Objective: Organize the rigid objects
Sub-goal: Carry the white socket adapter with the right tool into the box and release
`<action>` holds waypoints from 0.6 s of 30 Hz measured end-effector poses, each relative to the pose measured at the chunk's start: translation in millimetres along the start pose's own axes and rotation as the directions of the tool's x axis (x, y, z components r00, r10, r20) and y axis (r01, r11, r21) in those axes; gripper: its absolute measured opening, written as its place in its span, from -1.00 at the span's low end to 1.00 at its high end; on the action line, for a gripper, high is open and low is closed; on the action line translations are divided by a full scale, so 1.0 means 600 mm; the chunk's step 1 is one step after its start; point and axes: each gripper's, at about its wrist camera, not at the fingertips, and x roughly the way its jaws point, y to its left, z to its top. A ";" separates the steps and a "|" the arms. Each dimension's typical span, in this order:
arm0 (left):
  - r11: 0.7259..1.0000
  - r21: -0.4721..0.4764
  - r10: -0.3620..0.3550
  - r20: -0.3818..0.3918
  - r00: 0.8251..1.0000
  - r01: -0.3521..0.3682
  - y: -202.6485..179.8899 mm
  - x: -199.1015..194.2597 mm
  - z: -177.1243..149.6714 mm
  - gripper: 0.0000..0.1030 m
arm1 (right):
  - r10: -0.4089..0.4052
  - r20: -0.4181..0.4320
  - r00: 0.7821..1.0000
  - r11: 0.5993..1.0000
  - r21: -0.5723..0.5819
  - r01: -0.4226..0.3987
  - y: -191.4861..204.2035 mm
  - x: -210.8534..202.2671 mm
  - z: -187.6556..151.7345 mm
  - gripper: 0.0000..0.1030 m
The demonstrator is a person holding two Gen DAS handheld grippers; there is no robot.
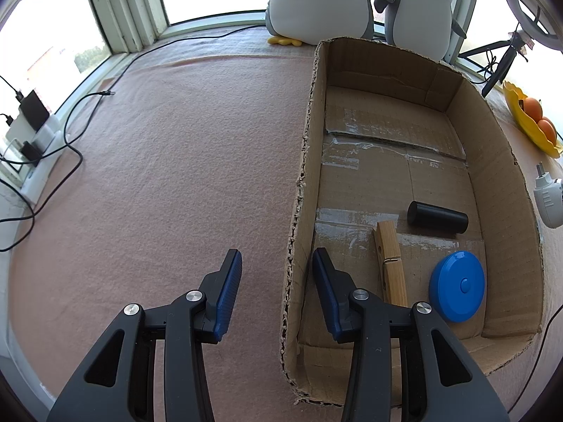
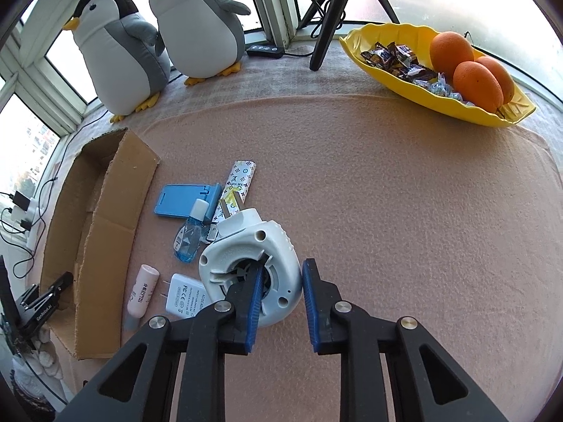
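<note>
A cardboard box [image 1: 499,161] holds a black cylinder [image 1: 437,218], a wooden clothespin [image 1: 391,263] and a blue round disc [image 1: 457,285]. My left gripper [image 1: 277,263] is open and empty, its jaws straddling the box's left wall. In the right wrist view the box [image 2: 105,211] lies at the left. My right gripper [image 2: 281,281] is open around the right edge of a white plug-in device [image 2: 246,256], which shows in the left wrist view [image 1: 549,200]. Beside it lie a white charger [image 2: 184,293], a pink tube [image 2: 140,292], a small blue bottle [image 2: 188,237], a blue phone stand [image 2: 183,199] and a patterned white bar [image 2: 239,183].
Two plush penguins [image 2: 158,38] stand at the back by the window. A yellow tray [image 2: 404,84] with oranges [image 2: 476,82] and candies sits at the back right. A black tripod [image 2: 327,17] stands behind it. Cables and chargers [image 1: 31,133] lie at the left edge.
</note>
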 end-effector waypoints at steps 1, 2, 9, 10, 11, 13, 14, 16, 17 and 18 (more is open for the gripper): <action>1.000 0.000 0.000 0.000 1.000 0.000 0.000 0.000 0.000 -0.21 | 0.004 0.007 1.000 1.000 -0.001 -0.004 0.004 -0.006 0.001 -0.61; 1.000 -0.001 -0.001 0.000 1.000 0.001 0.000 0.000 0.000 -0.21 | 0.008 0.014 1.000 1.000 -0.005 -0.008 0.009 -0.012 0.002 -0.61; 1.000 -0.003 -0.003 0.000 1.000 0.003 0.002 -0.001 -0.001 -0.21 | 0.031 0.061 0.998 0.998 -0.063 -0.027 0.066 -0.046 0.016 -0.61; 1.000 -0.003 -0.003 0.000 1.000 0.003 0.002 -0.001 -0.001 -0.21 | 0.039 0.066 0.997 0.997 -0.070 -0.034 0.075 -0.049 0.018 -0.61; 1.000 -0.003 -0.003 0.000 1.000 0.003 0.003 -0.001 -0.001 -0.21 | 0.047 0.069 0.997 0.996 -0.077 -0.041 0.084 -0.051 0.020 -0.61; 1.000 -0.005 -0.004 0.000 1.000 0.004 0.002 -0.001 -0.001 -0.21 | 0.056 0.071 0.996 0.994 -0.097 -0.049 0.102 -0.054 0.025 -0.61; 1.000 -0.006 -0.005 0.000 1.000 0.005 0.002 -0.001 -0.001 -0.21 | 0.058 0.073 0.996 0.993 -0.111 -0.050 0.113 -0.055 0.027 -0.61; 1.000 -0.006 -0.005 0.000 1.000 0.005 0.002 -0.001 -0.001 -0.21 | 0.065 0.077 0.995 0.990 -0.134 -0.054 0.133 -0.059 0.029 -0.61; 1.000 -0.006 -0.006 0.000 1.000 0.006 0.003 -0.001 -0.001 -0.21 | 0.071 0.078 0.994 0.988 -0.143 -0.059 0.142 -0.060 0.030 -0.61; 1.000 -0.007 -0.006 0.000 1.000 0.006 0.003 -0.001 -0.001 -0.21 | 0.078 0.077 0.994 0.986 -0.151 -0.065 0.152 -0.061 0.031 -0.61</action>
